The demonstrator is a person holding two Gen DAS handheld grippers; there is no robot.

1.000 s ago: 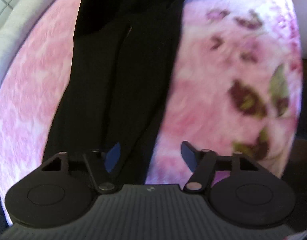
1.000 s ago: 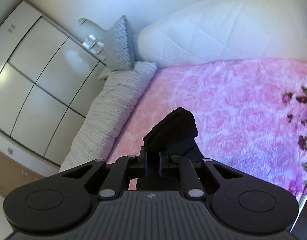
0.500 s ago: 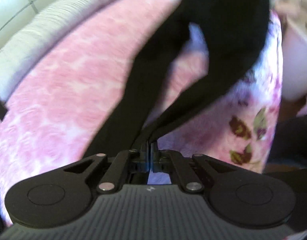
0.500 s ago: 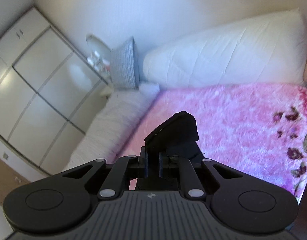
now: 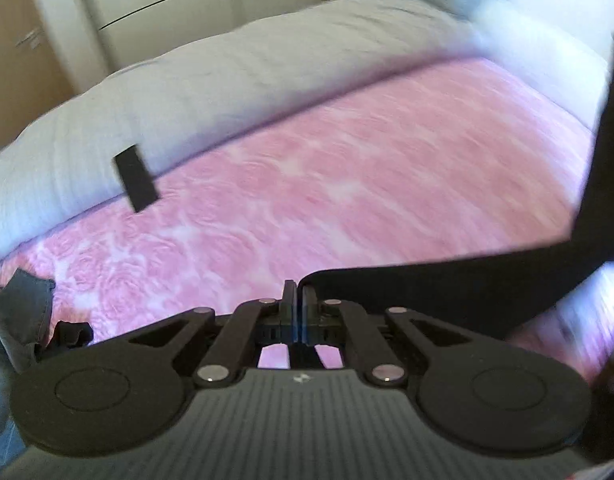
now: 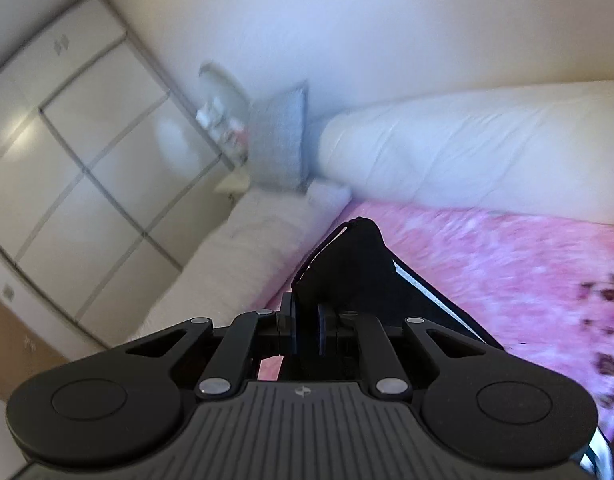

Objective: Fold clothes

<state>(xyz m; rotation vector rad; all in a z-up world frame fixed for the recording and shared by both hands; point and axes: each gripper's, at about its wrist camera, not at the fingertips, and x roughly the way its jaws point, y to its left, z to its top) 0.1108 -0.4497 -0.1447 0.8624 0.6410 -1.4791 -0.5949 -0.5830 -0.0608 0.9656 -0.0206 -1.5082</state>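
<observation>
One long black fabric garment, two grippers on it! The left gripper is clamped on one end, the right gripper pinching a bunched fold. A second ago the left's fingers were spread over flat cloth; now it is lifted taut above the pink fleece blanket, wide open beneath.

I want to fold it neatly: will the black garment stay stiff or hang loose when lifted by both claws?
Probably floppy: the black garment sags away from the shut left claw. Likely light: it bunches above the right claw without drooping hard.
</observation>
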